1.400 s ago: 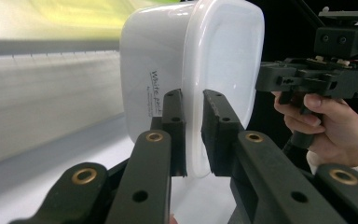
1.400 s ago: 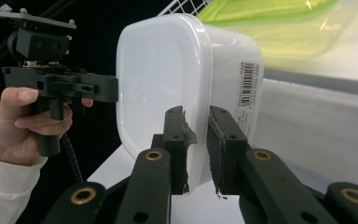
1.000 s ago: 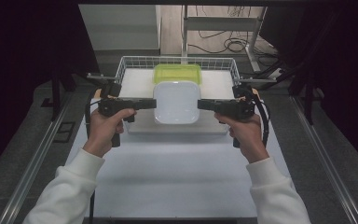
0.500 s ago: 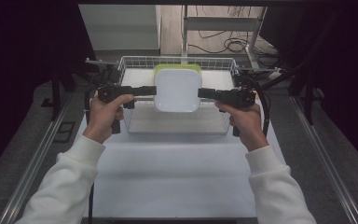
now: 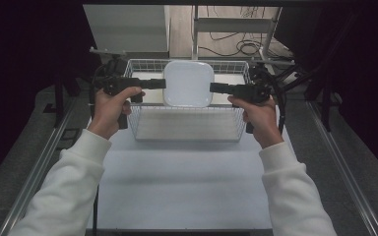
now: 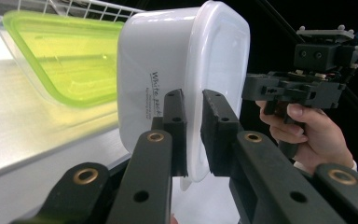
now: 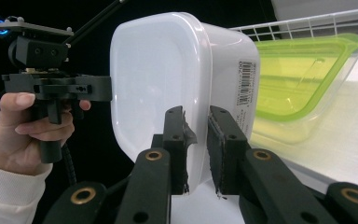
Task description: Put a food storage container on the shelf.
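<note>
A white lidded plastic container (image 5: 188,83) hangs in the air above a wire basket (image 5: 187,132), held from both sides. My left gripper (image 5: 163,83) is shut on its left rim; the jaws pinch the lid edge of the container (image 6: 186,84) in the left gripper view. On the opposite rim my right gripper (image 5: 211,88) is shut, clamping the lid edge of the container (image 7: 168,79). A clear container with a green lid (image 6: 70,56) lies in the basket behind and below the white one, and the green-lidded container (image 7: 303,79) appears at the right in the right gripper view.
The wire basket stands at the far end of a white table (image 5: 182,187). Metal rails (image 5: 344,167) run along both sides of the table. Cables (image 5: 236,46) lie on the floor beyond the basket.
Both grippers have carried the white container away from the person and higher, from the basket's near part to over its far half, where it now covers the green-lidded container in the high view.
</note>
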